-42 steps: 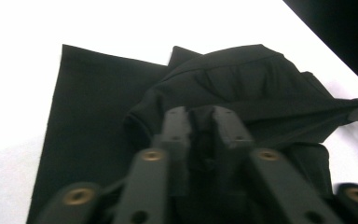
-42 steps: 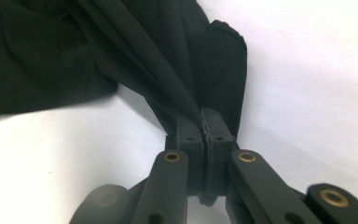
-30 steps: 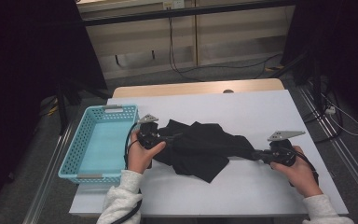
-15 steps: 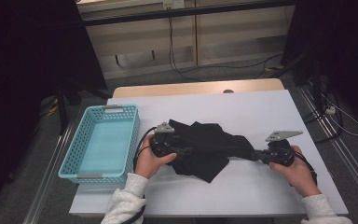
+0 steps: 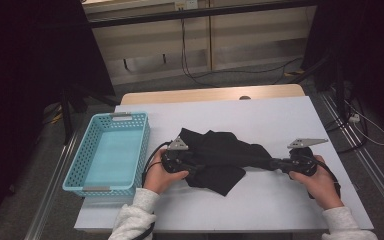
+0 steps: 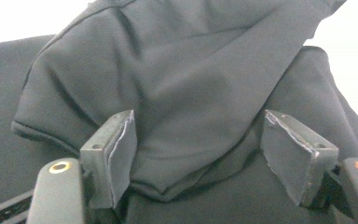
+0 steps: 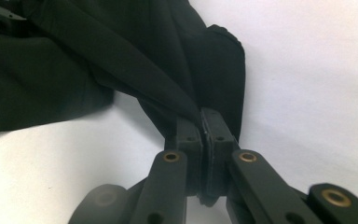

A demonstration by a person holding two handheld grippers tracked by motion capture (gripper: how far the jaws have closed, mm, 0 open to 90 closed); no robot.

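Black cloth (image 5: 220, 157) lying crumpled on the white surface (image 5: 280, 120), beside a blue basket (image 5: 111, 152).
The right gripper (image 7: 201, 116) is pinching a stretched corner, its jaws pressed together on the matte fabric. The left gripper (image 6: 198, 154) is standing spread around a rounded, hemmed fold; its jaws have just been closing, pads not yet pressing.

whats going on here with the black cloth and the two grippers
A person at a white table is handling a crumpled black fabric garment with two hand-held grippers. The right gripper is clamped shut on one stretched end of the cloth. The left gripper has its jaws apart around a fold at the other end; they have just been closing, but the pads are not yet pressing on it. A light blue perforated plastic basket stands at the left, with nothing in it.
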